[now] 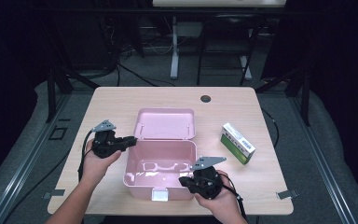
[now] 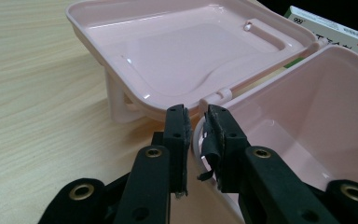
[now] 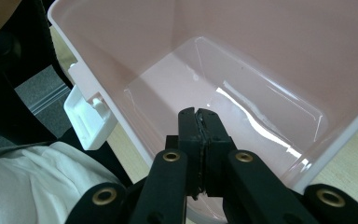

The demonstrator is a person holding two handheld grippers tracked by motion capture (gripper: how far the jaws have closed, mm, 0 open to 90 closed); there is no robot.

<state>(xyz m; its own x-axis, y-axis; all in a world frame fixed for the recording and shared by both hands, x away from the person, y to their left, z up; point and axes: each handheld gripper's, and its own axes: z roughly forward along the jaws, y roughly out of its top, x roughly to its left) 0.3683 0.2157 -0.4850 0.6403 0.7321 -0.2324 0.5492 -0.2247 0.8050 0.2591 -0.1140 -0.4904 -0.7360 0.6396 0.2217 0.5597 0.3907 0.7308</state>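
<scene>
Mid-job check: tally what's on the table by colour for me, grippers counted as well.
Pink: 1, the open box with its lid folded back
Green and white: 1, the carton
Black: 2, the left gripper and the right gripper
Total: 4

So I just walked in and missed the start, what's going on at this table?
A person works on an open pink box with a gripper in each hand. The left gripper has its fingers slightly apart at the box's left rim. The right gripper, fingers pressed together, is at its near right corner. A green and white carton lies to the right.
</scene>
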